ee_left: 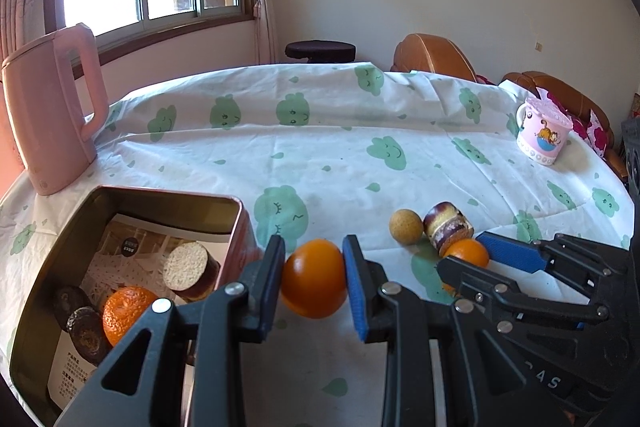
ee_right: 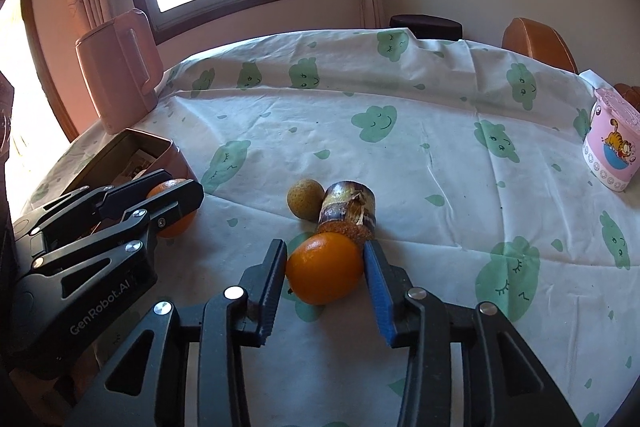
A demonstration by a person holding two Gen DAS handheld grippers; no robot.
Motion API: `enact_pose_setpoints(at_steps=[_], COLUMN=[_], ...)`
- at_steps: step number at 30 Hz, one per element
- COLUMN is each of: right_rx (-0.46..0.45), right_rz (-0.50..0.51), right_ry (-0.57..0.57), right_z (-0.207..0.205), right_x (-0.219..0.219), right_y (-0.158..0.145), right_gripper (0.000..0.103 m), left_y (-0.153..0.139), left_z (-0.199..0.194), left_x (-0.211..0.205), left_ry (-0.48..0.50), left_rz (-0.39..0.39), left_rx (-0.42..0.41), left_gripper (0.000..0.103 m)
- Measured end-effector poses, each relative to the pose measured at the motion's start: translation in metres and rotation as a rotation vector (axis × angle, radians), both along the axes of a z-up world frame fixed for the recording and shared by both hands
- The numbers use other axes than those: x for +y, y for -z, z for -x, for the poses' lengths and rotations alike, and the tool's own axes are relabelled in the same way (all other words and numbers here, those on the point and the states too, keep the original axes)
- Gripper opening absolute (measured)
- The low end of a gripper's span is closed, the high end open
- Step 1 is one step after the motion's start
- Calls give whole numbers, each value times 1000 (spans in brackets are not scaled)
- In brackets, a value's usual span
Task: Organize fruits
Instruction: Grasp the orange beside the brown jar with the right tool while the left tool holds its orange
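My left gripper (ee_left: 314, 277) is shut on an orange (ee_left: 314, 281) and holds it just right of the pink tin box (ee_left: 240, 215). The box holds a rough orange (ee_left: 126, 313), a cut brown cylinder piece (ee_left: 190, 271) and dark round pieces (ee_left: 86, 333). My right gripper (ee_right: 325, 269) has its pads on both sides of a second orange (ee_right: 325, 267) resting on the cloth. It also shows in the left wrist view (ee_left: 466, 255). Just beyond it lie a small tan round fruit (ee_right: 305, 197) and a purple-brown cut piece (ee_right: 348, 213).
A pink kettle (ee_left: 52, 115) stands at the far left by the window. A pink cartoon mug (ee_left: 542, 133) stands at the far right. The table has a white cloth with green clouds (ee_left: 340, 155). Orange chairs and a dark stool stand behind the table.
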State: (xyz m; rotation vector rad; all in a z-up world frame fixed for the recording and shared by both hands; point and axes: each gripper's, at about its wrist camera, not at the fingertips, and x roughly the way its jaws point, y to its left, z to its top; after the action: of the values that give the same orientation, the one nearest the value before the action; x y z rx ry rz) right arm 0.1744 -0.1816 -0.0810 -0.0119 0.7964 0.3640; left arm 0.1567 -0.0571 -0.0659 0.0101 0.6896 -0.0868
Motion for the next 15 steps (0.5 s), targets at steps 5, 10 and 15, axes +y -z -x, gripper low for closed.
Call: enact_pose_setpoints(at_steps=[5, 10, 15], right_rx=[-22, -22, -35], right_rz=[11, 19, 13], right_ry=[-6, -4, -20], right_z=[4, 4, 6], right_x=[2, 3, 4], right_y=[-3, -3, -4], right_gripper=[39, 37, 36], left_y=[0, -2, -4], left_z=[0, 2, 5], left_x=[0, -1, 0], left_ry=[1, 3, 4], left_rz=[3, 4, 11], left_rx=[-4, -16, -37], left_gripper=[31, 31, 31])
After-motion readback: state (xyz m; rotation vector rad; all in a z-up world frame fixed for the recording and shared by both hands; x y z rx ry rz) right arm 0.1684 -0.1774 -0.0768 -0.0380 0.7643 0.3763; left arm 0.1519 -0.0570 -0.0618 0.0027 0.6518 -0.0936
